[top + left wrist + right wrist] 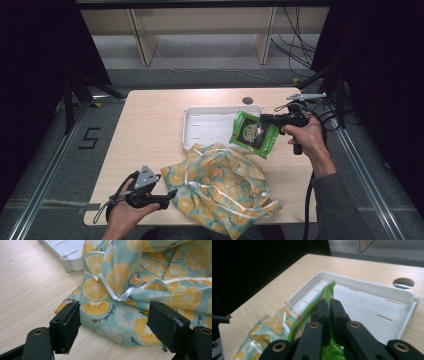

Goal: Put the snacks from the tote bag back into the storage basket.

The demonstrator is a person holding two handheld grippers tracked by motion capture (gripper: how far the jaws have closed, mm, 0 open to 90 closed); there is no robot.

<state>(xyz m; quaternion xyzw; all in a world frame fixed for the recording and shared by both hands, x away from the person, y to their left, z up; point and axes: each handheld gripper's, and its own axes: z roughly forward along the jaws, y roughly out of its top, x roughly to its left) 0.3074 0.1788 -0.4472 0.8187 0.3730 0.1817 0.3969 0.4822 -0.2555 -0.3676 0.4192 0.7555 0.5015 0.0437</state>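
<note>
We have the right gripper (pixel 266 118) clamped on one edge of the green packet (pixel 252 133), held over the white tray (pixel 210 125). Left gripper (pixel 113 325) gapes at the lemon-print bag (pixel 220 185). Risk — thin edge grip, packet slips or swings off target.

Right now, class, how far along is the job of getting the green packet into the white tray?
Done: the right gripper is shut on the green packet. In hand: the packet hangs over the white tray. Left: release it. The left gripper, open, faces the lemon-print cloth.
</note>
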